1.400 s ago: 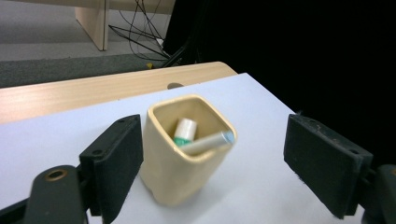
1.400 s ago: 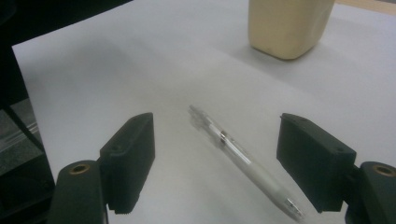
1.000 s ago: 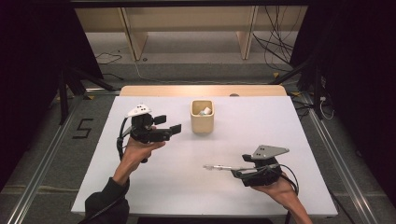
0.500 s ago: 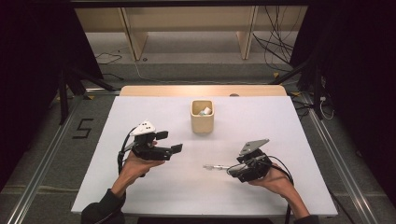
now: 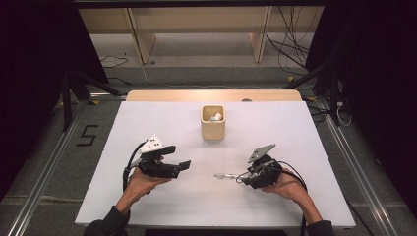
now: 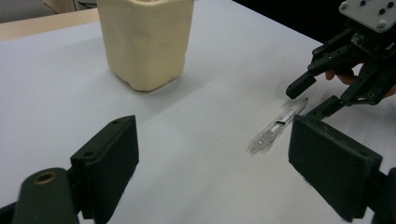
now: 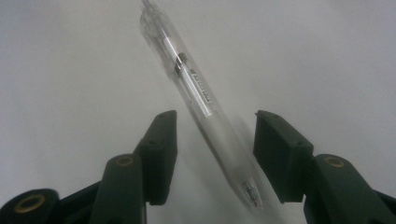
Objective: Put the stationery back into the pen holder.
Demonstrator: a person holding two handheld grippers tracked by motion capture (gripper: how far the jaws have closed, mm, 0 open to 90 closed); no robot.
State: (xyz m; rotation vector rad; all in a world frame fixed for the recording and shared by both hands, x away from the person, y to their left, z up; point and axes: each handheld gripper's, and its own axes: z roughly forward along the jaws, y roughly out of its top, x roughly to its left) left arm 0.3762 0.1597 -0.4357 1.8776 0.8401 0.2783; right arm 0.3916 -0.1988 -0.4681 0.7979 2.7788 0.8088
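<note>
A clear plastic pen (image 5: 225,175) lies flat on the white table (image 5: 147,123), right of centre. My right gripper (image 5: 242,177) sits low at its right end. In the right gripper view the pen (image 7: 196,88) runs between the two black jaws of the right gripper (image 7: 212,121), which have just been closing; a gap remains on both sides. My left gripper (image 5: 178,157) hovers left of centre, open, with nothing between its jaws. From the left gripper (image 6: 212,144) I see the pen (image 6: 275,130) and the right gripper (image 6: 308,100) beyond it.
A cream square cup (image 5: 213,127) stands at the table's middle back with something white and pale inside; it looms large as the cup (image 6: 144,42) in the left gripper view. A wooden strip (image 5: 162,95) edges the far side. Dark floor and cables surround the table.
Both hands have come lower. The left gripper moved toward the table's front. The right gripper slid left onto the pen's end and its jaws narrowed around it.
</note>
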